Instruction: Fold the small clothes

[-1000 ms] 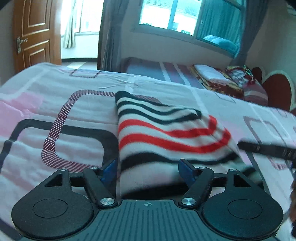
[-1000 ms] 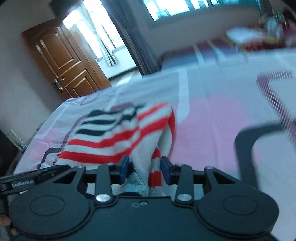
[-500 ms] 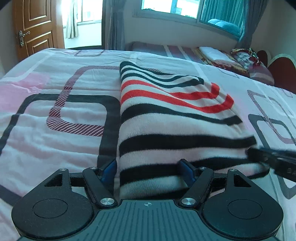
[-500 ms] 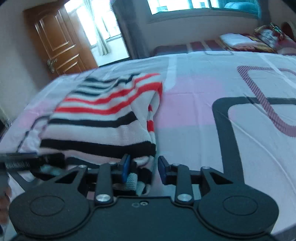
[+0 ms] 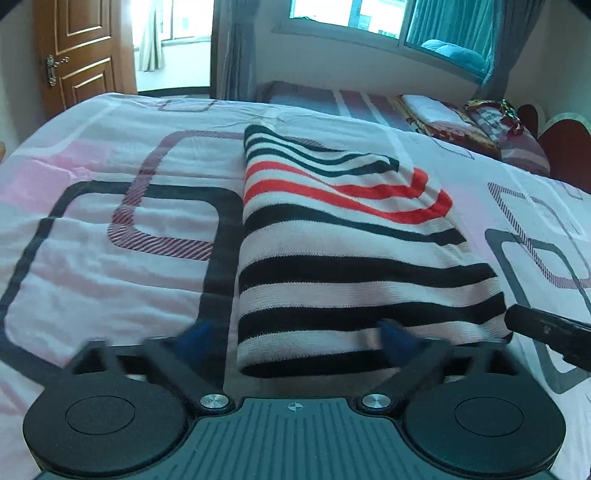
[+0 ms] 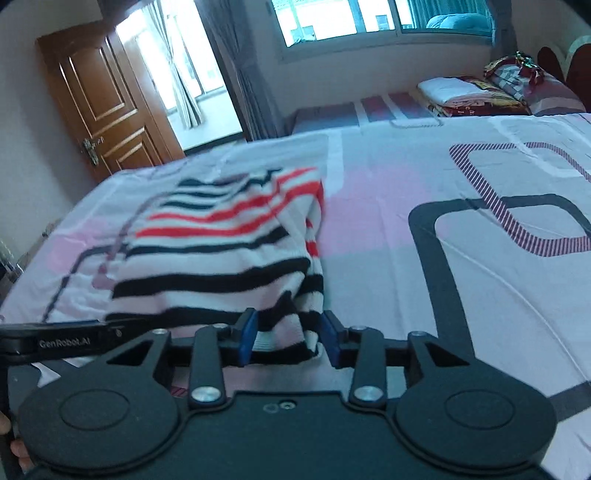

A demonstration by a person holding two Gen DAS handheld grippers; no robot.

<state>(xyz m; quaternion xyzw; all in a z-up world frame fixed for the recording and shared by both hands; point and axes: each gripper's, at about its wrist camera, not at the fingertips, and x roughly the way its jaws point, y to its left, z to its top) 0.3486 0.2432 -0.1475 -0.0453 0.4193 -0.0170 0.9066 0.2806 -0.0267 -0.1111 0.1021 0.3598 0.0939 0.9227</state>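
A large bed (image 5: 110, 266) is filling most of both views, and its cover, white and pink with dark rounded squares, is lying smooth with small wrinkles. Behind it, in the upper part of both frames, the room is showing a wide window (image 5: 369, 18) with grey curtains, and a brown wooden door (image 6: 110, 110) is standing at the upper left. At the upper right, folded blankets (image 6: 465, 96) are lying in a pile on a striped mattress.

The striped sweater (image 5: 332, 251), white with black and red bands, is lying folded in the middle of the left wrist view, flat on the cover. In the right wrist view it is sitting left of centre.

The left gripper (image 5: 299, 336) is at the lower edge of its frame; its jaws are opening wide and blurred, standing on both sides of the near edge of the sweater without pressing it. The right gripper (image 6: 288, 341) is opening too, with the sweater's near corner between its blue pads (image 6: 246, 338); whether they are touching the cloth I cannot tell.
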